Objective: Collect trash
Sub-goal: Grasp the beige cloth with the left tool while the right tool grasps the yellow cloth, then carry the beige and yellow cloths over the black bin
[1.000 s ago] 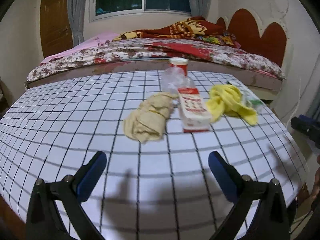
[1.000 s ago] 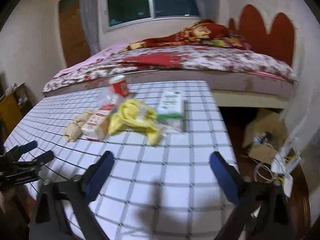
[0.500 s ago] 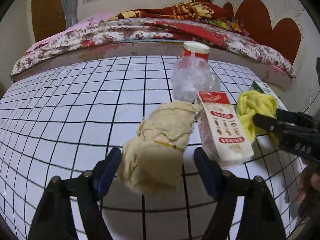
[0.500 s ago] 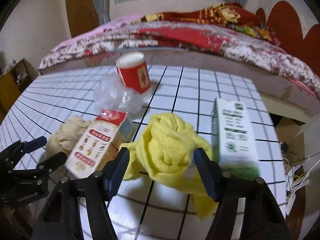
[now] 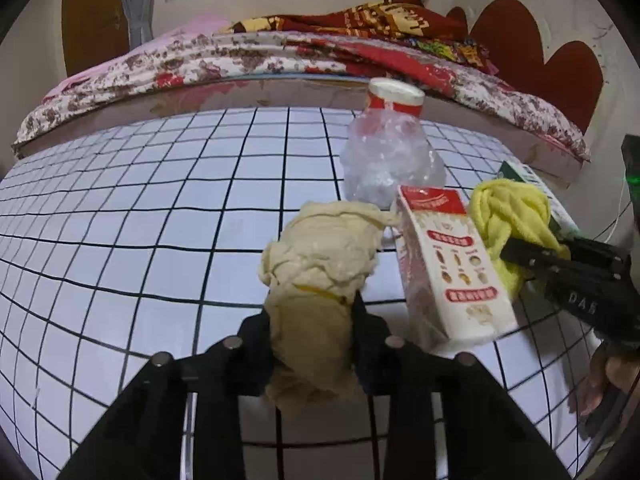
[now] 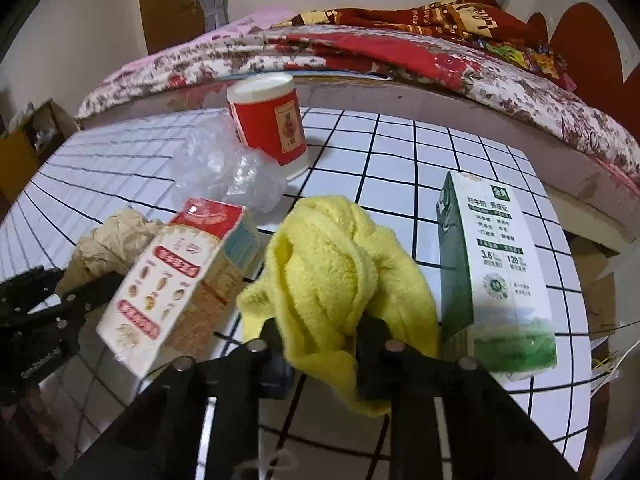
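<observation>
Writing: the green-and-white carton point(image 6: 494, 268) carries Chinese print with "3.6" and "120" legible; the red-and-white carton point(image 6: 180, 284) shows pictured grains and red banners with characters too blurred to read. The red paper cup point(image 6: 270, 128) bears a small label I cannot read. My right tongs, seen from the left camera, show the letters "DAB".

Tongs: my left tongs point(image 5: 312, 334) are clamped together on the near end of the crumpled beige paper point(image 5: 320, 264), pads pressing into both sides. My right tongs point(image 6: 320, 344) are pinched on the lower fold of the yellow cloth point(image 6: 332, 264), which bulges above and hangs below the pads.

Layout: all the trash lies on the checked tablecloth point(image 5: 140, 208). The beige paper touches the red-and-white carton on its right; the crumpled clear plastic point(image 5: 386, 160) sits just behind both, against the cup. The yellow cloth lies between the two cartons, close to each.

Room: the cloth is bare to the left of the paper and toward me. The table's far edge meets the bed point(image 5: 240, 56); its right edge falls just beyond the green-and-white carton.
</observation>
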A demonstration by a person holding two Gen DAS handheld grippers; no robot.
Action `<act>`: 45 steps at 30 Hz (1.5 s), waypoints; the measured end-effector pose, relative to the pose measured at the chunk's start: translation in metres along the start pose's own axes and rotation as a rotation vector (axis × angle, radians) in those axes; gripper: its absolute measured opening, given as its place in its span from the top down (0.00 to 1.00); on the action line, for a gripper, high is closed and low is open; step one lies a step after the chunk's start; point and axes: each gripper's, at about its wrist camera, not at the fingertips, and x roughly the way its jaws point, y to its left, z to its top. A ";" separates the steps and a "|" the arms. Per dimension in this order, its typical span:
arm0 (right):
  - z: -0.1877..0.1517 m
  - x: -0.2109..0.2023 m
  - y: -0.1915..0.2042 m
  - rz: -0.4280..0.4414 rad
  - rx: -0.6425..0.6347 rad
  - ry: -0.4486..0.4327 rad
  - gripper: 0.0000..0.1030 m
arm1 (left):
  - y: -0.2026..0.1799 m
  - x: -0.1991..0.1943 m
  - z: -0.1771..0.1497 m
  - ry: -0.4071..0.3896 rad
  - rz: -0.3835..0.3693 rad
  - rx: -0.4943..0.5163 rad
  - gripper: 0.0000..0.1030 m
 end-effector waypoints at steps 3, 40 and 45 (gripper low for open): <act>-0.003 -0.021 0.001 0.027 -0.001 -0.059 0.79 | -0.003 -0.016 -0.006 -0.036 0.008 0.014 0.69; -0.187 -0.256 -0.055 -0.037 0.128 -0.319 0.79 | -0.134 -0.154 -0.120 -0.168 -0.179 0.153 0.69; -0.214 -0.270 -0.074 -0.060 0.190 -0.328 0.79 | -0.158 -0.162 -0.130 -0.171 -0.209 0.189 0.69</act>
